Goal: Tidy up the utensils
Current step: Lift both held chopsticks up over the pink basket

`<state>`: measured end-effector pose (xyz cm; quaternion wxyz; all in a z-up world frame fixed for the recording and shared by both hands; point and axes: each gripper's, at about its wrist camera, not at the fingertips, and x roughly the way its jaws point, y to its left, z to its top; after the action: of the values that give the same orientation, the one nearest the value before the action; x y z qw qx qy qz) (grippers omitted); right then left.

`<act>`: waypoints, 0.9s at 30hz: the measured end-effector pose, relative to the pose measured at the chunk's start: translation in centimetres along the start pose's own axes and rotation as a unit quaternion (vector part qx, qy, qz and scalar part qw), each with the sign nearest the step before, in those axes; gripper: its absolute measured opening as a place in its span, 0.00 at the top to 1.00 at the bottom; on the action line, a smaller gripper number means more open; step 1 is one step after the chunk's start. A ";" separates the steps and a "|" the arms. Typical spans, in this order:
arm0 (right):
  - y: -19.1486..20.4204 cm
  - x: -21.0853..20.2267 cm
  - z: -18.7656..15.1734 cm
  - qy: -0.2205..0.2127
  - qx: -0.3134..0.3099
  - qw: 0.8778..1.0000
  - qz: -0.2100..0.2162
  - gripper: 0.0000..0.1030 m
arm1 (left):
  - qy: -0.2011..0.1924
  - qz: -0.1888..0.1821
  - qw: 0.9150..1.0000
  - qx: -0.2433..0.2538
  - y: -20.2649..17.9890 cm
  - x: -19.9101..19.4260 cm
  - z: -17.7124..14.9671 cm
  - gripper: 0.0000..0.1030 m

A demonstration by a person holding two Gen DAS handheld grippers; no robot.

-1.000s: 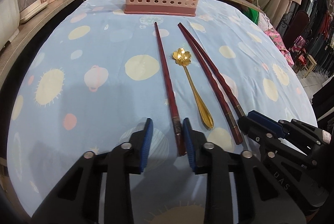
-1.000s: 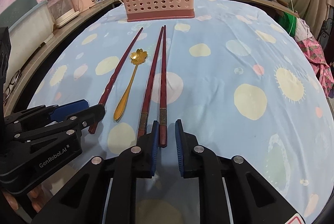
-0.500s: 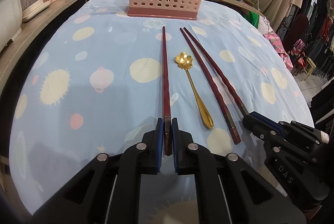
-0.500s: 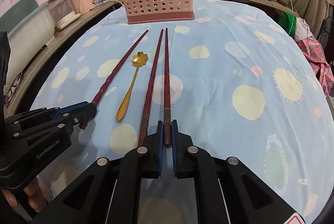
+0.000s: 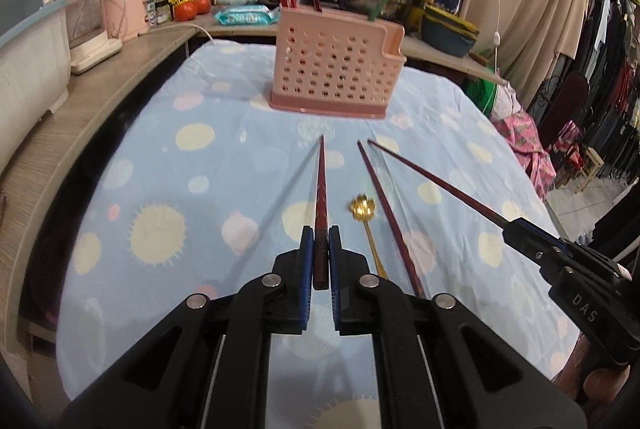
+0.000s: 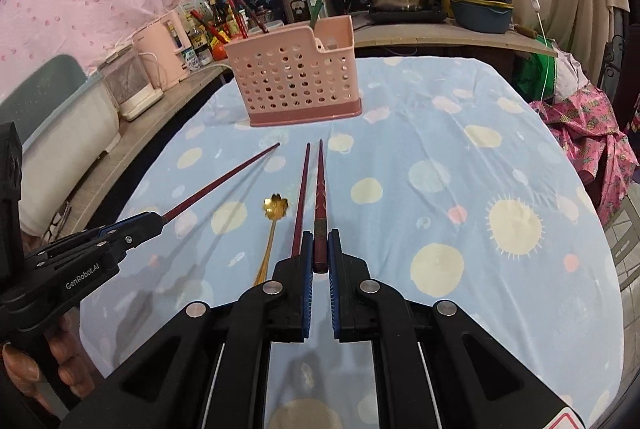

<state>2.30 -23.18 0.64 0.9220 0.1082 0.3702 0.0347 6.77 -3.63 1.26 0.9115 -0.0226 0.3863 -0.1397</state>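
Left gripper (image 5: pixel 319 249) clamps red chopstick (image 5: pixel 321 185), frame centre; right gripper (image 6: pixel 319 249) clamps another chopstick (image 6: pixel 320 181). Third chopstick (image 5: pixel 384 201) and gold spoon (image 5: pixel 362 209) lie on desk (image 5: pixel 160 157) between. Pink caddy (image 5: pixel 334 69) upper centre, path unobstructed.

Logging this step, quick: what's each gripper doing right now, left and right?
Left gripper: closed on a red chopstick, lifted off the cloth.
Right gripper: closed on another red chopstick, also lifted.
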 end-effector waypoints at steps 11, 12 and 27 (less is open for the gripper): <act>-0.2 -2.7 4.2 -0.055 0.005 0.998 0.007 0.93 | -0.061 0.013 0.998 -0.022 1.6 -2.7 4.8 0.93; -0.2 -2.8 4.6 -0.058 0.008 0.998 0.010 0.93 | -0.066 0.014 0.998 -0.021 1.6 -2.8 5.2 0.93; -0.7 -4.3 10.7 -0.121 0.016 0.992 0.022 0.93 | -0.121 0.007 0.993 -0.006 0.7 -3.9 11.2 0.93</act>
<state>6.51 -26.33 10.90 0.9573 0.1339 0.2537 0.0355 12.30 -2.69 11.70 0.9524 -0.0418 0.2738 -0.1271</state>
